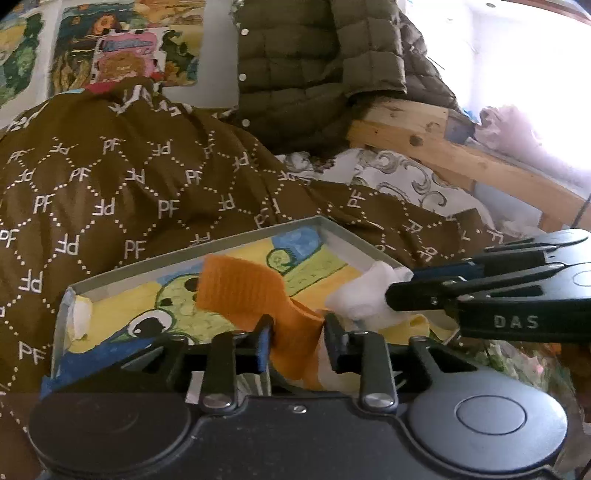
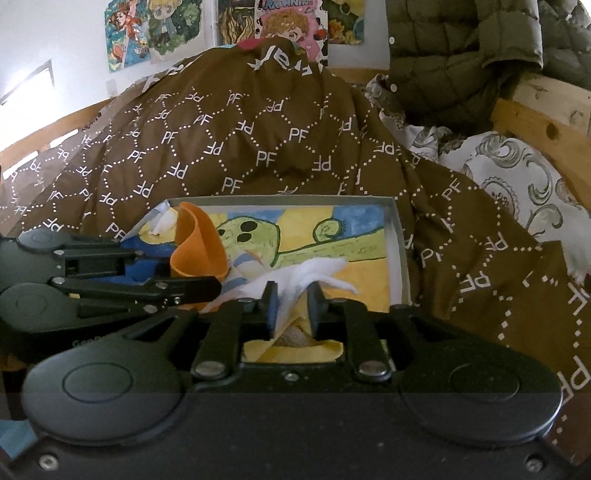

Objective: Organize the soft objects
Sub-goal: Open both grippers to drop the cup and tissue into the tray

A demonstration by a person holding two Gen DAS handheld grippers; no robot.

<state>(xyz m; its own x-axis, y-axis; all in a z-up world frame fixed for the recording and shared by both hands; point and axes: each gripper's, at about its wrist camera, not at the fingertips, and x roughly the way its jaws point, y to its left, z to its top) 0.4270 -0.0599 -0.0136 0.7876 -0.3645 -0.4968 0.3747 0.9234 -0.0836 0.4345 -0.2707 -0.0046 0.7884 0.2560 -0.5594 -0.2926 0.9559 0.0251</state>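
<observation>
A shallow grey box [image 1: 229,242] with a painted green creature on its floor lies on a brown quilt; it also shows in the right wrist view [image 2: 400,236]. My left gripper [image 1: 297,332] is shut on an orange cloth [image 1: 240,288], held over the box's near edge; the cloth curls upright in the right wrist view [image 2: 197,243]. My right gripper [image 2: 291,302] is shut on a white cloth [image 2: 314,273], also over the box. It enters the left wrist view [image 1: 391,291] from the right, with the white cloth [image 1: 362,291] at its tip. A yellow cloth [image 2: 295,350] lies beneath.
The brown quilt [image 1: 129,184] printed with "PF" is heaped behind the box. An olive puffer jacket [image 1: 314,62] hangs over the wooden bed frame [image 1: 424,140]. A white patterned sheet [image 2: 517,177] lies to the right. Posters [image 2: 155,29] cover the wall.
</observation>
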